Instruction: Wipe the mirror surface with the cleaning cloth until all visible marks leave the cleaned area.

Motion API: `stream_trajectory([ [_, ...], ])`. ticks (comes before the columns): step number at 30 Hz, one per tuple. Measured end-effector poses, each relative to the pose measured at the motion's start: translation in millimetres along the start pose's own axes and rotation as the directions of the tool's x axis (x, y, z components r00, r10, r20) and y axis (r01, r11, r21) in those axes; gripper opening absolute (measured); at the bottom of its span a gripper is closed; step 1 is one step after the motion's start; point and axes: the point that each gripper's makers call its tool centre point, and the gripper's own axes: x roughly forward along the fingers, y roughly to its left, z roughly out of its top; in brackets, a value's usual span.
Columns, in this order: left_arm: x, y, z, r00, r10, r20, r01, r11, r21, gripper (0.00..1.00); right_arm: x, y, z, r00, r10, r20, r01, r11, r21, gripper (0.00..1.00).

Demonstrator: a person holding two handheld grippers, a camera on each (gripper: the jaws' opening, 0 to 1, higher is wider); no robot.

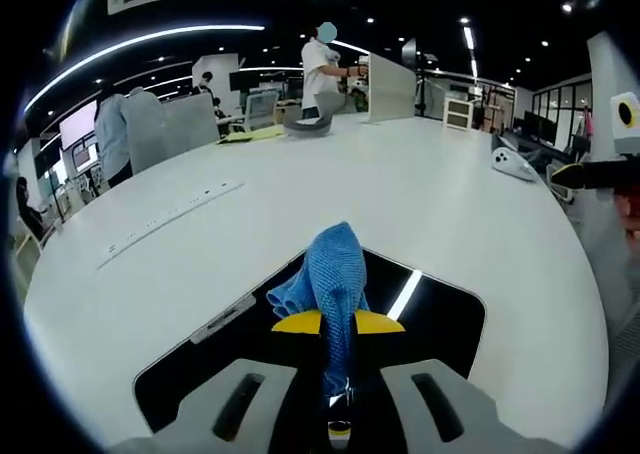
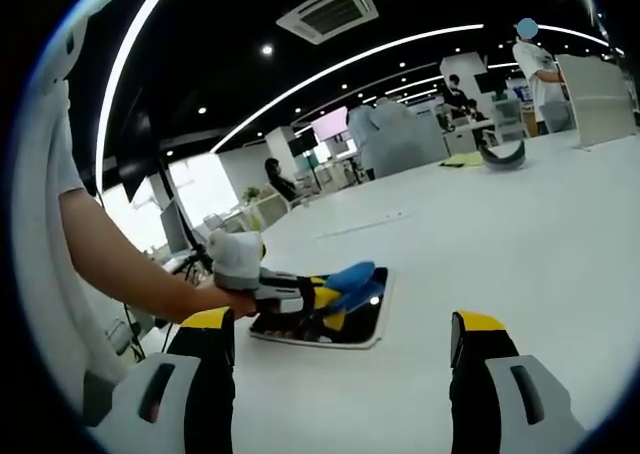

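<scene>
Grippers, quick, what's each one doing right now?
Left gripper: shut on the blue cleaning cloth, over the mirror.
Right gripper: open, holding nothing, above the white table.

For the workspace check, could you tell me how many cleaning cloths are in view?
1: a blue cleaning cloth held in the left tongs over the mirror. Others may be hidden.

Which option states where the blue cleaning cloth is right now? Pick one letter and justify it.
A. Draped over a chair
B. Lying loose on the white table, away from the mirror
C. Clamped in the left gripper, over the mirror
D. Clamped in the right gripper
C: the left gripper is shut on the blue cleaning cloth above the dark mirror, while the right gripper stands open, holding nothing.
</scene>
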Motion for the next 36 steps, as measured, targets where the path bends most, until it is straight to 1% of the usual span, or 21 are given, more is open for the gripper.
stream_trajectory([
  [12, -7.0, -7.1, -4.1, 1.000, 0.001, 0.001, -0.001, 1.000, -0.011, 0.06, -0.9, 2.9, 1.4, 1.000, 0.011, 0.001, -0.011, 1.000, -0.006, 0.89],
  [20, -12.7, -13.1, -7.9, 1.000, -0.010, 0.004, 0.010, 1.000, -0.013, 0.06, -3.4, 1.2, 2.4, 1.000, 0.008, 0.002, -0.008, 1.000, -0.010, 0.89],
  [24, -16.7, -16.1, -10.8, 1.000, -0.016, 0.014, 0.016, 0.999, -0.029, 0.07, -3.1, 3.3, 1.9, 1.000, 0.010, 0.002, -0.010, 1.000, -0.008, 0.90],
  [29, -19.2, -19.8, -12.2, 1.000, -0.018, 0.011, 0.019, 1.000, -0.020, 0.07, -1.7, 8.4, 0.6, 1.000, 0.021, -0.005, -0.021, 1.000, -0.011, 0.90],
  [36, -24.8, -25.0, -15.6, 1.000, -0.024, 0.011, 0.024, 1.000, -0.016, 0.07, -1.9, 9.3, 0.4, 1.000, 0.024, -0.006, -0.024, 1.000, -0.013, 0.90],
])
